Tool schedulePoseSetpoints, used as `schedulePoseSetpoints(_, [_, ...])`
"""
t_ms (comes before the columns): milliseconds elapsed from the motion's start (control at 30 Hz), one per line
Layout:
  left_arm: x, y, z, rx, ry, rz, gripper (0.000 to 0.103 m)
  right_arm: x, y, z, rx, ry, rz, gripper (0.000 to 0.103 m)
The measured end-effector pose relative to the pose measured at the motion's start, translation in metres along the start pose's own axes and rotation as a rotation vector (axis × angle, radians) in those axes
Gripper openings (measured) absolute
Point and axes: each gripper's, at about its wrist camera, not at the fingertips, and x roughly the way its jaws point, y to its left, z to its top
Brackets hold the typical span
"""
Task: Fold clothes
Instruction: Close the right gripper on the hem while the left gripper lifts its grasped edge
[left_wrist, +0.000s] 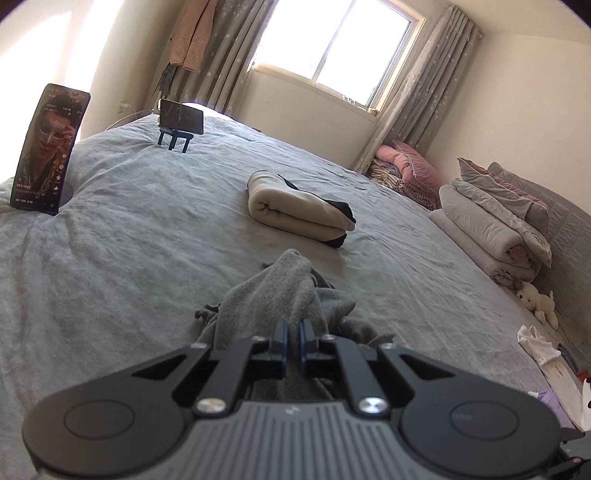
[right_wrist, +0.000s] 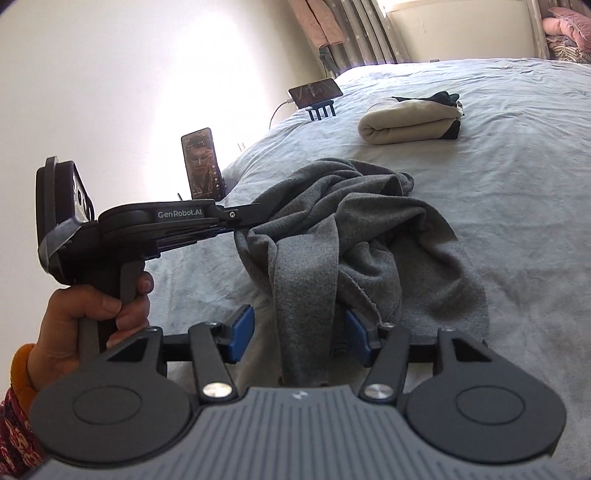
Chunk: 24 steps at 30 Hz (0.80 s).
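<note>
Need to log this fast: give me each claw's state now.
Left claw: shut on the grey garment.
Right claw: open, grey garment hanging between its fingers.

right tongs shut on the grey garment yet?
No: the right tongs stand wide open, with a strip of the grey garment hanging loose between the blue pads.

Grey garment (right_wrist: 354, 229), cream bundle (left_wrist: 295, 206)
</note>
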Motion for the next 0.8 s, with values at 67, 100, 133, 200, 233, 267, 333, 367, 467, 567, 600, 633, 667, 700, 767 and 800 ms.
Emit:
schedulePoseSetpoints(67, [-0.006,-0.004,0.002,0.009,-0.026,-0.030,0.005,-0.005,-0.002,0.003,0.012,-0.042,0.002,0.058])
schedulePoseSetpoints(100, [-0.009,-0.006,0.003,0.014,-0.039,-0.048,0.005,-0.008,-0.003,0.004,0.018,-0.063,0.003,0.058])
schedulePoseSetpoints(133, [-0.011,-0.008,0.003,0.019,-0.045,-0.062,0.005,-0.010,-0.004,0.006,0.024,-0.085,0.005,0.058])
schedulePoseSetpoints(200, [-0.014,-0.012,0.003,0.025,-0.060,-0.108,0.005,-0.015,-0.006,0.009,0.036,-0.125,0.007,0.058])
schedulePoseSetpoints(233, [-0.016,-0.014,0.003,0.025,-0.063,-0.127,0.005,-0.016,-0.006,0.009,0.044,-0.137,0.008,0.058])
schedulePoseSetpoints(267, [-0.017,-0.015,0.003,0.025,-0.067,-0.150,0.004,-0.017,-0.007,0.010,0.052,-0.149,0.008,0.058])
schedulePoseSetpoints(333, [-0.020,-0.019,0.003,0.024,-0.073,-0.193,0.004,-0.018,-0.008,0.011,0.068,-0.174,0.010,0.058])
schedulePoseSetpoints(367, [-0.021,-0.020,0.003,0.024,-0.074,-0.212,0.004,-0.018,-0.008,0.012,0.076,-0.183,0.013,0.058])
schedulePoseSetpoints(467, [-0.023,-0.024,0.002,0.024,-0.068,-0.250,0.004,-0.016,-0.010,0.016,0.098,-0.188,0.048,0.051])
schedulePoseSetpoints(567, [-0.023,-0.027,0.001,0.026,-0.063,-0.265,0.004,-0.013,-0.009,0.017,0.105,-0.200,0.046,0.042])
schedulePoseSetpoints(600, [-0.023,-0.028,0.001,0.030,-0.064,-0.260,0.004,-0.013,-0.010,0.018,0.107,-0.211,0.028,0.032])
schedulePoseSetpoints(633, [-0.023,-0.028,0.000,0.035,-0.067,-0.253,0.004,-0.014,-0.010,0.018,0.109,-0.222,0.010,0.021])
schedulePoseSetpoints(667, [-0.024,-0.028,0.000,0.041,-0.073,-0.234,0.004,-0.014,-0.011,0.019,0.110,-0.233,-0.007,0.019])
schedulePoseSetpoints(700, [-0.025,-0.028,0.001,0.048,-0.080,-0.215,0.004,-0.015,-0.012,0.019,0.112,-0.244,-0.025,0.015])
schedulePoseSetpoints(767, [-0.026,-0.030,0.001,0.074,-0.088,-0.148,0.004,-0.016,-0.013,0.020,0.116,-0.266,-0.060,0.014])
schedulePoseSetpoints(800, [-0.027,-0.031,0.001,0.094,-0.090,-0.106,0.004,-0.016,-0.014,0.020,0.117,-0.277,-0.078,0.013])
